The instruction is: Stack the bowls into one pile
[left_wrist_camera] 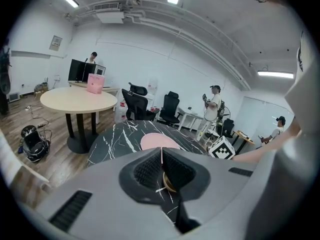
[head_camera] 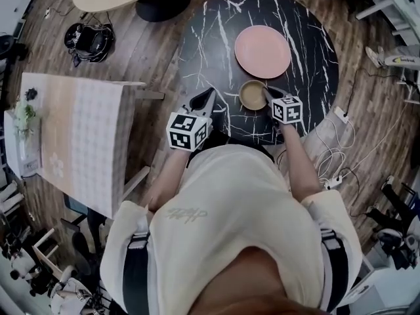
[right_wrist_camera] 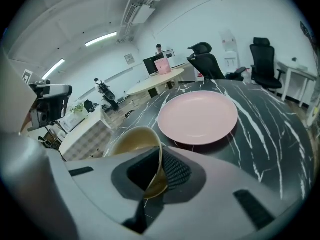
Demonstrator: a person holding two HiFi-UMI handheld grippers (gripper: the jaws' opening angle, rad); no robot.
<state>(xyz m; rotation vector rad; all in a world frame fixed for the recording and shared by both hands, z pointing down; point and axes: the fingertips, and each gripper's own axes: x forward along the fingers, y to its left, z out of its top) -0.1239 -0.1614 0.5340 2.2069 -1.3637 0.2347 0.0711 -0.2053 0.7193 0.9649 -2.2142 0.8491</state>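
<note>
Head view: tan bowl [head_camera: 251,95] low on the black worktop [head_camera: 210,38], just under the pink plate [head_camera: 262,51]. At the bowl's right edge, the right gripper [head_camera: 268,96]; near its left side, not touching, the left gripper [head_camera: 210,94].

Left gripper view: jaws pressed together, holding nothing. Plate [left_wrist_camera: 157,142] past them, mid frame.

Right gripper view: jaws clamped on the bowl's [right_wrist_camera: 132,141] wall, one inside, one outside. Plate [right_wrist_camera: 197,116] just behind, up and right.
</note>
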